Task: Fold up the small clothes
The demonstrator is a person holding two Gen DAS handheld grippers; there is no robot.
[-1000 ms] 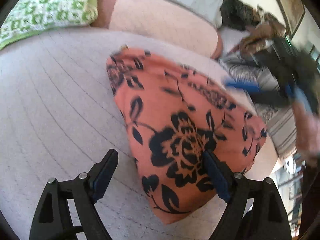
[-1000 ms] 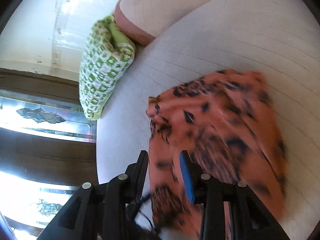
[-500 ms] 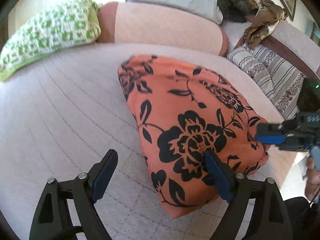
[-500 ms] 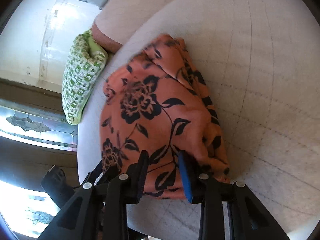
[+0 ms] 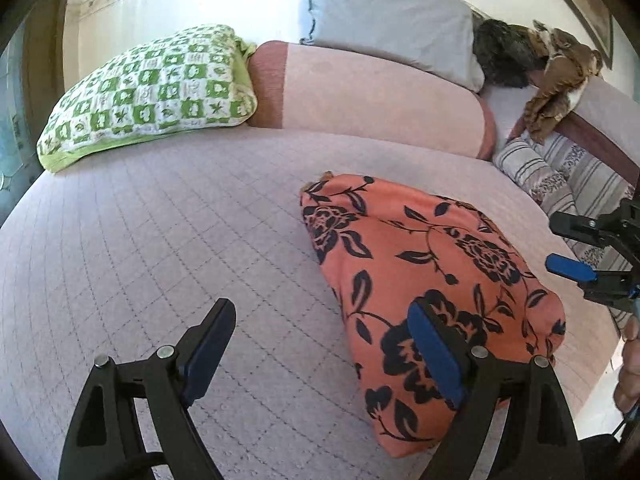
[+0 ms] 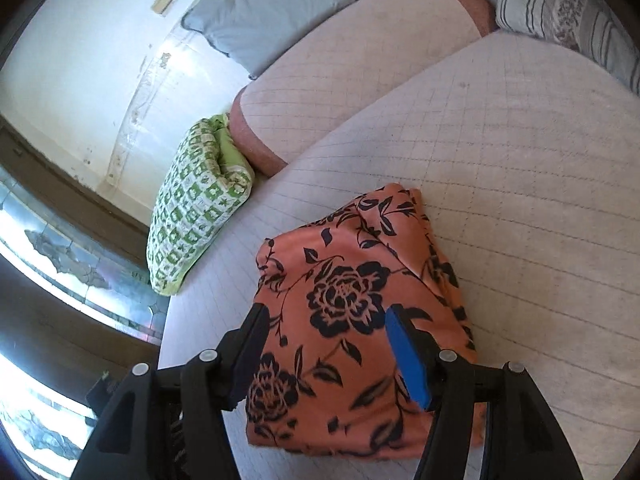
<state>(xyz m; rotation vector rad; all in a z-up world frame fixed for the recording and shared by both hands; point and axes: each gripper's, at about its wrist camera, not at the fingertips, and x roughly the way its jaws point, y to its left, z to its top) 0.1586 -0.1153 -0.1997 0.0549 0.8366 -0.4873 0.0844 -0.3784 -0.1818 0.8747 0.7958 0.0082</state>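
pale quilted bedding (image 5: 168, 248) covers a wide bed, with a long pink bolster (image 5: 372, 96) across its far end, a green checked pillow (image 5: 156, 92) beside the bolster and a grey pillow (image 5: 392, 16) behind it. striped cushions (image 5: 560, 172) lie at the far right corner, under a brown cloth (image 5: 556, 76) draped on a ledge.

on the bedding lies the orange flowered garment (image 5: 432, 280), folded into a thick packet and resting flat, well apart from the pillows.

left gripper (image 5: 320, 356) hovers over the bedding with its fingers wide; nothing is between them, and its right finger stands in front of the garment's near edge. right gripper (image 6: 324, 348) is opening, its fingers spread apart above the garment without pinching it. in the left wrist view it shows at the right edge, clear of the cloth, with part of a hand (image 5: 628, 364) below it.
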